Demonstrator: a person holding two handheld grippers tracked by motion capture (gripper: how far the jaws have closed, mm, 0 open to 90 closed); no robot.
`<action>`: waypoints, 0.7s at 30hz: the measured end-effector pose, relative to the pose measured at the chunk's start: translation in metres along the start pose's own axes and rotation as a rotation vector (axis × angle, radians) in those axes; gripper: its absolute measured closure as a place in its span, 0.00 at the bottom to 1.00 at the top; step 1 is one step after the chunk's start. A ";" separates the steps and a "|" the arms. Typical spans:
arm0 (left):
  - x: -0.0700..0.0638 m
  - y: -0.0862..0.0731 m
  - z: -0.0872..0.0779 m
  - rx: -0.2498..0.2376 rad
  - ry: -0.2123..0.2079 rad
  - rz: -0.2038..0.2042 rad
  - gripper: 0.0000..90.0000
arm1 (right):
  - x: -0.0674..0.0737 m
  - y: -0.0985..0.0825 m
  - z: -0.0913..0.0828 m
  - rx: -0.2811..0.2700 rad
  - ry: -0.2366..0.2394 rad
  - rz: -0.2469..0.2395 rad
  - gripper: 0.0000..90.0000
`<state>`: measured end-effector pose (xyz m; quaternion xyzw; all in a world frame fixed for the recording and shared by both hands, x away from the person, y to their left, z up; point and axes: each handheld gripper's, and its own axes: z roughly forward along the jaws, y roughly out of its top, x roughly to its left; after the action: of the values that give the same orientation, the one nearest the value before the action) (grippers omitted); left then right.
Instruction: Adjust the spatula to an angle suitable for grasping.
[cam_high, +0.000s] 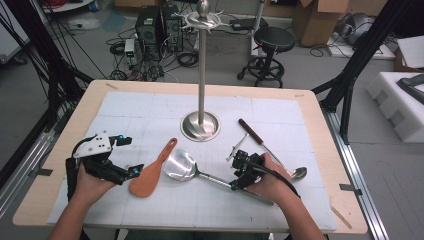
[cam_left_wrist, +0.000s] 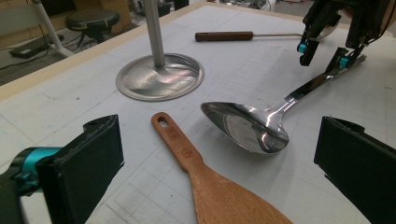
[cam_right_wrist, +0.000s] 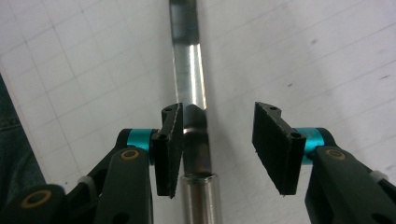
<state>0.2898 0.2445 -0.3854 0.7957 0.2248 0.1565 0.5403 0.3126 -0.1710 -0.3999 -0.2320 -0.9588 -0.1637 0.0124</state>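
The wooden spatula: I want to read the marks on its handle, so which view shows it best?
The left gripper view: the flat wooden spatula lies close, with its hanging hole and stamped marks clear. The high view shows it whole but small, beside the shiny steel spoon.

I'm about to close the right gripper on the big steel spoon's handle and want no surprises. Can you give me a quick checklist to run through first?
1. Handle of the steel spoon lies between the right gripper jaws: ok.
2. Handle centred in the gap: not ok, it sits against one pad, with a clear gap to the other.
3. Jaws open wide enough: ok.
4. Wooden spatula clear of the spoon bowl: cannot tell, they lie very close.
5. Left gripper open and out of the way: ok, beside the spatula, holding nothing.
6. Ladle clear of the right hand: cannot tell, the hand covers part of it.
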 end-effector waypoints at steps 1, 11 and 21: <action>0.000 0.000 0.000 0.001 0.002 0.001 0.02 | 0.001 -0.001 0.004 0.008 0.007 -0.006 0.63; 0.000 0.000 0.000 0.001 0.004 -0.001 0.02 | 0.011 0.003 0.014 0.055 -0.006 -0.105 0.83; 0.000 0.000 0.003 0.005 0.000 -0.002 0.02 | 0.014 0.014 0.018 0.057 -0.033 -0.160 0.83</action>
<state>0.2911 0.2425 -0.3865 0.7967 0.2261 0.1553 0.5386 0.3073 -0.1476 -0.4109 -0.1570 -0.9786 -0.1329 -0.0101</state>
